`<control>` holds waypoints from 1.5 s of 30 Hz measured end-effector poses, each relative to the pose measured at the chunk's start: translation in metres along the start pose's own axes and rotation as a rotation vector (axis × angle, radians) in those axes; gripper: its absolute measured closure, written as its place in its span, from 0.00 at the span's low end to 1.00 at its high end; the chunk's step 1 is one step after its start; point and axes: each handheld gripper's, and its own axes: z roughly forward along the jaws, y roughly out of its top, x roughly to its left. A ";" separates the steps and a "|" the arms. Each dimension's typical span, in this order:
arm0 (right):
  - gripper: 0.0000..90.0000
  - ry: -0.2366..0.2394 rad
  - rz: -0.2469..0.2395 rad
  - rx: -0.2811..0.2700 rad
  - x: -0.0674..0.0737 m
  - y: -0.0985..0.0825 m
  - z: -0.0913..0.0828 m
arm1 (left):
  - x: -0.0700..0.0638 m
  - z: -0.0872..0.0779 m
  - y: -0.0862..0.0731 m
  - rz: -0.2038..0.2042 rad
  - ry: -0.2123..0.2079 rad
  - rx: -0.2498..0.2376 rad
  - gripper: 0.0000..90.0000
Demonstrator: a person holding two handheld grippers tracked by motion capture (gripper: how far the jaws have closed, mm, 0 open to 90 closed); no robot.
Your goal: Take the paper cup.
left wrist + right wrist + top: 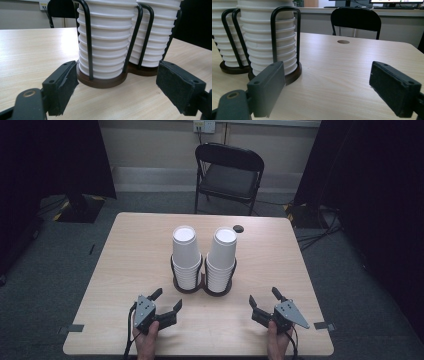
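Two tall stacks of white cups stand upside down at the table's middle, the left stack [185, 255] and the right stack [221, 257], each in a black wire holder on a round brown base [188, 288]. My left gripper [167, 299] rests near the front edge, left of the stacks, open with nothing between its jaws. In the left gripper view it [117, 75] faces the left stack [107, 37] a short way off. My right gripper [263, 295] is at the front right, open and empty. In the right gripper view it [328, 72] points past the right stack [265, 32], which stands to its left.
The light wooden table [140, 250] has a small round hole [238, 228] near its far edge. A black folding chair [230, 172] stands beyond that edge. Dark curtains hang at both sides, and cables lie on the floor at the right.
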 end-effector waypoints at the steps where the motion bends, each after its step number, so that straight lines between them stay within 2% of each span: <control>1: 0.14 -0.001 -0.004 0.003 0.000 0.000 0.000 | 0.000 0.000 0.000 0.000 0.000 0.000 0.19; 4: 0.14 0.005 -0.008 0.005 0.001 0.000 0.001 | 0.002 0.000 0.000 -0.013 -0.025 0.007 0.19; 6: 0.14 0.022 0.003 0.004 -0.001 0.000 0.001 | 0.005 0.000 0.001 -0.030 -0.060 0.001 0.18; 11: 0.14 0.023 -0.009 0.006 0.000 0.000 0.001 | 0.004 0.000 0.003 -0.028 -0.073 0.022 0.18; 13: 0.15 0.021 -0.010 0.009 0.000 0.000 0.001 | 0.003 0.001 0.004 -0.042 -0.092 0.027 0.18; 15: 0.15 0.023 -0.004 0.006 0.000 0.000 0.001 | 0.000 0.002 0.008 -0.023 -0.098 0.033 0.18; 18: 0.15 0.025 0.002 -0.006 0.000 0.000 0.000 | -0.002 0.000 0.011 -0.027 -0.108 0.021 0.18; 21: 0.15 0.029 0.000 -0.005 0.000 0.000 -0.001 | -0.007 -0.003 0.018 -0.003 -0.121 0.011 0.18; 27: 0.14 0.022 0.020 -0.014 -0.001 -0.001 -0.002 | -0.013 0.000 0.032 0.013 -0.141 0.002 0.19; 30: 0.14 0.023 0.015 -0.009 -0.001 0.000 -0.001 | -0.018 0.001 0.042 0.042 -0.153 -0.010 0.20; 31: 0.14 0.010 0.000 -0.010 0.002 0.000 -0.001 | -0.021 0.003 0.049 0.054 -0.167 -0.013 0.21; 33: 0.15 -0.001 -0.001 -0.016 0.002 -0.001 -0.002 | -0.022 0.004 0.052 0.059 -0.177 -0.013 0.21; 36: 0.15 0.003 0.013 -0.014 0.001 -0.001 -0.002 | -0.026 0.011 0.062 0.080 -0.207 -0.012 0.21; 41: 0.15 0.020 0.006 -0.011 0.001 0.000 -0.002 | -0.027 0.016 0.069 0.059 -0.227 -0.025 0.21; 45: 0.16 0.053 0.015 -0.008 0.001 0.000 -0.002 | -0.031 0.019 0.077 0.060 -0.229 -0.027 0.21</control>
